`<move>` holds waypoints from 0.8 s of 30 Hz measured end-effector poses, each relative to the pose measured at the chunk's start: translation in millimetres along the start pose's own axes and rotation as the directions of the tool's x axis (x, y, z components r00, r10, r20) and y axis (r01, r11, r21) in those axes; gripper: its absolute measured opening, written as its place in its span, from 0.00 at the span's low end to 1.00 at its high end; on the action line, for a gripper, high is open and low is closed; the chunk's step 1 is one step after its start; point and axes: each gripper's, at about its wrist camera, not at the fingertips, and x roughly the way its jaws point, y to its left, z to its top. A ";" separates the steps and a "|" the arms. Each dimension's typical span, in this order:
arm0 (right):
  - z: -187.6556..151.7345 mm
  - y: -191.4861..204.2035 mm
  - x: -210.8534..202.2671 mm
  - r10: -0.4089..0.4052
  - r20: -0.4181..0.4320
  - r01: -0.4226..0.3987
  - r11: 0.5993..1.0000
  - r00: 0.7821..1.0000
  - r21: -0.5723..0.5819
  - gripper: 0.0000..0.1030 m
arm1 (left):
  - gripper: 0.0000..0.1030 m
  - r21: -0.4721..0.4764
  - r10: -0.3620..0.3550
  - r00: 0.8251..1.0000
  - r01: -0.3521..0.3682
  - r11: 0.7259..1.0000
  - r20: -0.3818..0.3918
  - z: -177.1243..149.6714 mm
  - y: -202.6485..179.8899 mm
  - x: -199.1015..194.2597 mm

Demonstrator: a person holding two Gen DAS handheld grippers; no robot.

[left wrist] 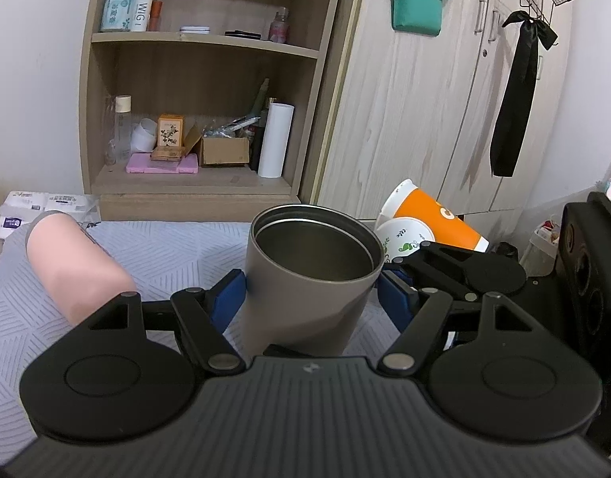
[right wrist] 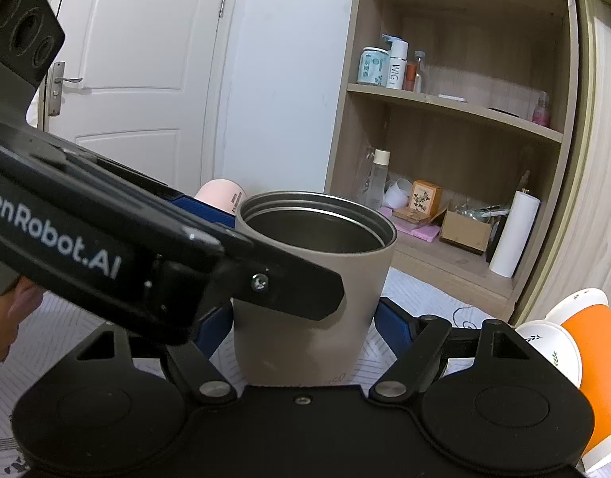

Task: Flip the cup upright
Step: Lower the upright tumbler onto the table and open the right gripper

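The grey-brown metal cup with a steel-lined interior (left wrist: 309, 275) stands upright at centre frame in the left wrist view, mouth facing up, its base on the pale grey patterned cloth (left wrist: 178, 251). The left gripper (left wrist: 311, 294) brackets the cup: its left blue pad (left wrist: 229, 298) touches the cup wall, while the right blue pad sits just beside the wall and contact there cannot be confirmed, so whether these jaws are clamped or merely resting at the cup cannot be told. In the right wrist view the same cup (right wrist: 317, 279) is again at centre, upright, with the right gripper (right wrist: 301, 324) set around its lower body; a blue pad (right wrist: 391, 324) stands just beside the right wall with a sliver of cloth showing between, and the opposite pad is hidden behind the left gripper's black body crossing the left of the frame, so the state of these jaws cannot be told either. A pink cylindrical cup (left wrist: 78, 267) lies on its side at left of the left wrist view. An orange paper cup (left wrist: 437, 215) and a white leaf-printed paper cup (left wrist: 405, 239) lie tipped at centre right. A wooden shelf unit (left wrist: 202, 44) fills the upper left.
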 end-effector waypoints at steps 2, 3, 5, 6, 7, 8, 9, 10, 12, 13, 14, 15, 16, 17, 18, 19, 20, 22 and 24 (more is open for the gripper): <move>0.4 -0.4 -0.1 0.002 -0.002 -0.002 1.000 1.000 0.000 0.80 | 0.70 -0.001 0.002 1.000 -0.002 1.000 0.000 -0.3 -0.7 -0.3; 0.7 -0.6 -0.1 0.002 -0.003 -0.002 1.000 1.000 0.001 0.80 | 0.70 -0.003 0.003 1.000 -0.003 1.000 0.000 -0.4 -0.8 -0.3; 1.4 -0.1 -0.1 -0.001 -0.008 0.002 1.000 1.000 0.004 0.80 | 0.70 -0.009 0.003 1.000 -0.003 1.000 -0.002 -0.4 -0.9 -0.4; 2.1 0.0 0.1 -0.004 -0.011 0.005 1.000 1.000 0.007 0.80 | 0.70 -0.017 0.001 1.000 -0.002 1.000 -0.005 -0.3 -0.6 -0.5; 3.0 0.5 0.2 -0.009 -0.015 0.009 1.000 1.000 0.009 0.80 | 0.70 -0.029 0.000 1.000 0.000 1.000 -0.010 -0.2 -0.4 -0.7; 3.2 1.5 -0.4 -0.014 -0.020 0.014 1.000 1.000 0.008 0.80 | 0.70 -0.037 -0.001 1.000 0.000 0.999 -0.014 -0.1 -0.4 -1.2; 3.6 2.9 -1.3 -0.020 -0.022 0.020 1.000 1.000 0.005 0.80 | 0.70 -0.045 -0.002 1.000 0.001 0.999 -0.016 -0.3 -0.2 -1.6; 3.7 4.3 -2.7 -0.025 -0.025 0.025 1.000 0.999 0.000 0.80 | 0.70 -0.054 -0.004 1.000 0.003 0.999 -0.018 -0.6 0.0 -2.4; 3.7 7.1 -6.3 -0.033 -0.030 0.033 0.999 0.999 -0.006 0.81 | 0.70 -0.075 -0.015 1.000 0.013 0.997 -0.023 -0.5 1.6 -4.4; 2.9 8.2 -9.1 -0.036 -0.033 0.036 0.999 0.999 -0.003 0.81 | 0.70 -0.083 -0.020 1.000 0.017 0.996 -0.025 -0.9 1.9 -6.0; 1.4 9.1 -12.4 -0.038 -0.037 0.038 0.999 0.999 0.003 0.81 | 0.70 -0.089 -0.019 0.999 0.017 0.996 -0.026 -1.7 1.8 -7.4; -0.4 10.6 -15.9 -0.039 -0.042 0.039 0.999 0.998 0.008 0.81 | 0.70 -0.092 -0.018 0.999 0.015 0.996 -0.030 -2.4 1.6 -9.0; -2.3 12.8 -20.1 -0.040 -0.044 0.040 0.999 0.998 0.010 0.81 | 0.70 -0.095 -0.016 0.999 0.013 0.995 -0.034 -3.4 1.1 -11.0; -3.8 14.7 -24.3 -0.043 -0.043 0.043 0.999 0.998 0.009 0.81 | 0.70 -0.100 -0.015 0.999 0.011 0.995 -0.036 -4.7 0.5 -13.9; -5.2 17.1 -29.0 -0.047 -0.041 0.048 0.999 0.998 0.007 0.82 | 0.70 -0.105 -0.012 0.999 0.008 0.994 -0.039 -5.6 0.1 -16.3; -6.4 19.5 -33.9 -0.050 -0.039 0.051 0.999 0.998 0.007 0.82 | 0.70 -0.112 -0.007 0.999 0.002 0.994 -0.041 -6.0 -0.4 -18.8; -7.3 21.5 -38.5 -0.057 -0.036 0.057 0.998 0.998 0.009 0.82 | 0.70 -0.123 0.009 0.999 -0.014 0.992 -0.039 -6.6 -0.9 -22.3; -8.2 24.7 -47.1 -0.074 -0.033 0.075 0.997 0.997 0.020 0.82 | 0.70 -0.128 0.042 0.998 -0.046 0.991 -0.036 -6.3 -2.8 -29.6; -7.5 26.4 -55.4 -0.084 -0.033 0.085 0.996 0.996 0.034 0.82 | 0.70 -0.118 0.061 0.998 -0.064 0.991 -0.030 -5.3 -5.7 -38.7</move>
